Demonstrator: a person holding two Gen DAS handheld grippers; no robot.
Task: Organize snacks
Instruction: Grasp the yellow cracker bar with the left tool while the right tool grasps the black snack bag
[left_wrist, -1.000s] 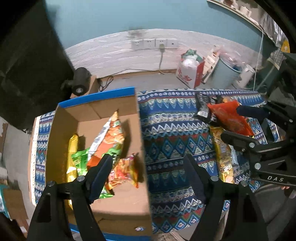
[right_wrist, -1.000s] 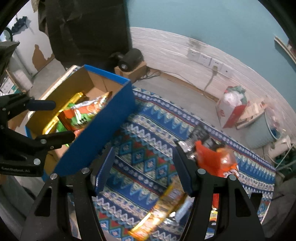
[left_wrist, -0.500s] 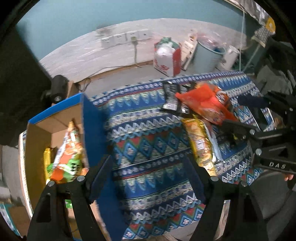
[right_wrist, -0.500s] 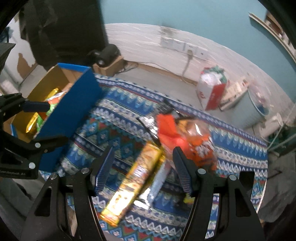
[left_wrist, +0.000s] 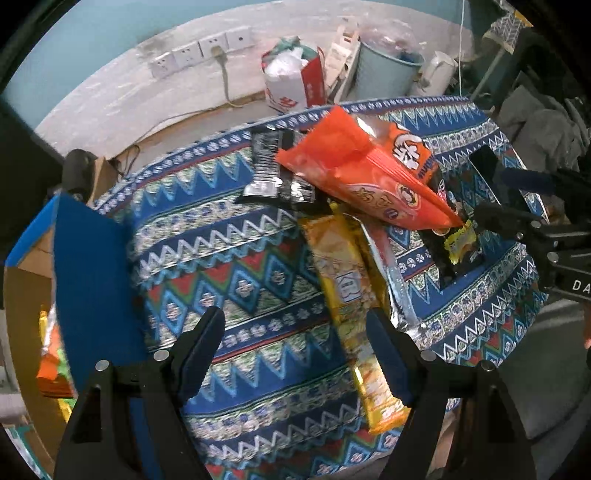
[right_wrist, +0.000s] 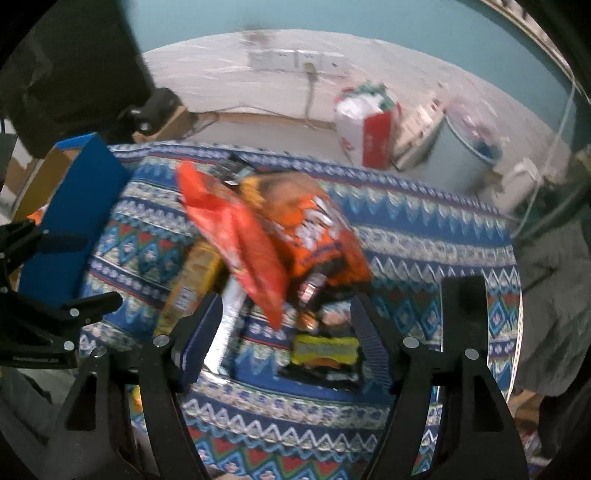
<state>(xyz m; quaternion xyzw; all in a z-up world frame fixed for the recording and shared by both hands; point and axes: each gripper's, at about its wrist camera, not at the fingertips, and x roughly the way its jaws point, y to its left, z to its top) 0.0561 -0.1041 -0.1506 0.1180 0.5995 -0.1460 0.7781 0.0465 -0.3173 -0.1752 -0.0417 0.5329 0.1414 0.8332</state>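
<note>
A pile of snacks lies on the patterned cloth (left_wrist: 229, 266): a big orange bag (left_wrist: 369, 184), a black packet (left_wrist: 277, 173), a long yellow packet (left_wrist: 347, 295), a silver packet (left_wrist: 391, 280) and a small yellow-black packet (left_wrist: 460, 243). My left gripper (left_wrist: 295, 350) hangs open over the cloth, its right finger above the yellow packet. My right gripper (right_wrist: 284, 314) is opening over the orange bag's (right_wrist: 258, 236) lower tip and the small yellow-black packet (right_wrist: 325, 349), and grips nothing. The blue-walled cardboard box (left_wrist: 88, 288) stands at the left with snacks inside.
On the floor behind the table stand a red-and-white bag (left_wrist: 295, 85), a pale blue bin (left_wrist: 384, 70) and a white kettle (left_wrist: 439, 74). A black device on a small carton (right_wrist: 159, 107) sits behind the box. Grey cloth (right_wrist: 554, 295) hangs at the right.
Both grippers have swung away from the box toward the snack pile and come lower. The right jaws have spread wider. The left jaws keep the same gap.
</note>
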